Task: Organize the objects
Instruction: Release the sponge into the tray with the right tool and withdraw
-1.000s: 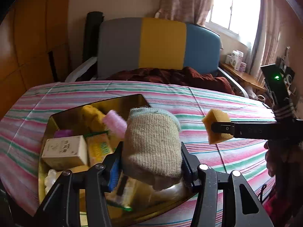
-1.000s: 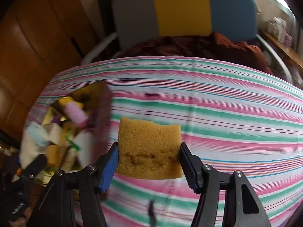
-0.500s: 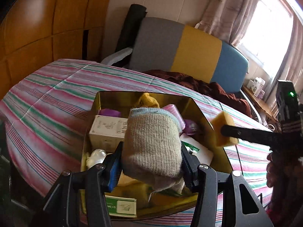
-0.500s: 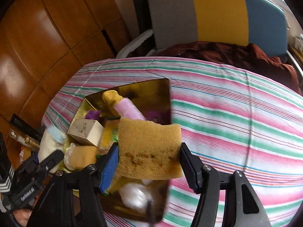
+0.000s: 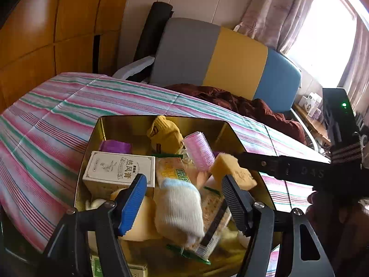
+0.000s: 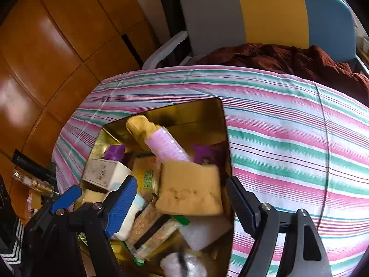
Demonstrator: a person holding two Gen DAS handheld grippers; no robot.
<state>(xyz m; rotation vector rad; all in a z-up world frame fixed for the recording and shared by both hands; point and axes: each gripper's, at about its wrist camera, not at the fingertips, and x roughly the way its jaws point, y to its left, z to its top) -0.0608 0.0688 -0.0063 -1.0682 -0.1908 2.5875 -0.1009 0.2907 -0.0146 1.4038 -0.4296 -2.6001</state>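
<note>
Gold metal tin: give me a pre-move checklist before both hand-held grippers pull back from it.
1. Left hand-held gripper released the beige knitted sock: ok, its jaws have just been opening and the pads stand clear of the sock.
2. Right hand-held gripper released the yellow sponge block: ok, its jaws have just been opening, with gaps on both sides.
3. Sock over the gold metal tin: ok.
4. Sponge over the tin: ok.
5. Both items settled: cannot tell, both are blurred.
6. Room left in the tin: not ok, the contents are heaped, with a pink hair roller on top.
</note>
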